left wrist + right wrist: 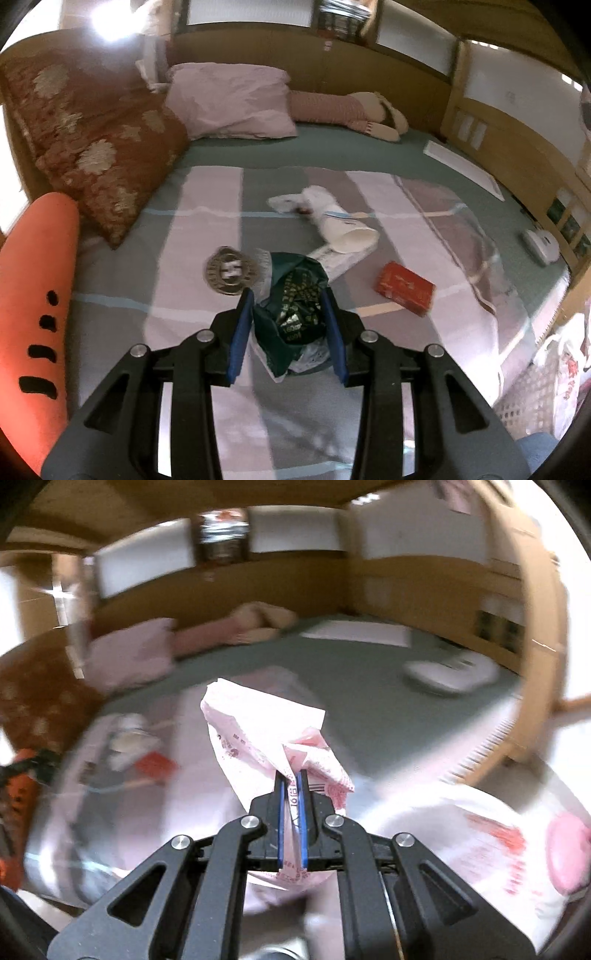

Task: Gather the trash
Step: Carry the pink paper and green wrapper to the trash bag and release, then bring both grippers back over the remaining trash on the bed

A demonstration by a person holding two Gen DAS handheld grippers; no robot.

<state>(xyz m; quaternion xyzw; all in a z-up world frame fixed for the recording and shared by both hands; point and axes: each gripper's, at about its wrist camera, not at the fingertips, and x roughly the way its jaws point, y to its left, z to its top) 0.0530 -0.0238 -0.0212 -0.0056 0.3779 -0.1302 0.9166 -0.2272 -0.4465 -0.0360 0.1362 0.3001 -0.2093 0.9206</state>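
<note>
Left gripper (290, 295): blue-padded fingers on either side of a crumpled dark green wrapper (295, 295), pads against its sides, clamped on it above the striped blanket (207, 369).
Just left of its tip: round metallic lid (231, 271) lying flat on the blanket.
Ahead of it: white paper cup (349, 234) on its side, mouth toward the camera, touching a flat white packet (334, 258); crumpled white tissue (291, 201) beyond the cup.
Right of it: red box (404, 288) lying apart from the rest.
Far left: orange carrot-shaped cushion (35, 306) and brown floral pillow (92, 144).
Right gripper (291, 781): fingers pressed together on a pink-and-white plastic bag (258, 731), which rises crumpled above the tips.
Lower right of it: another white bag with red print (491, 853), blurred.
</note>
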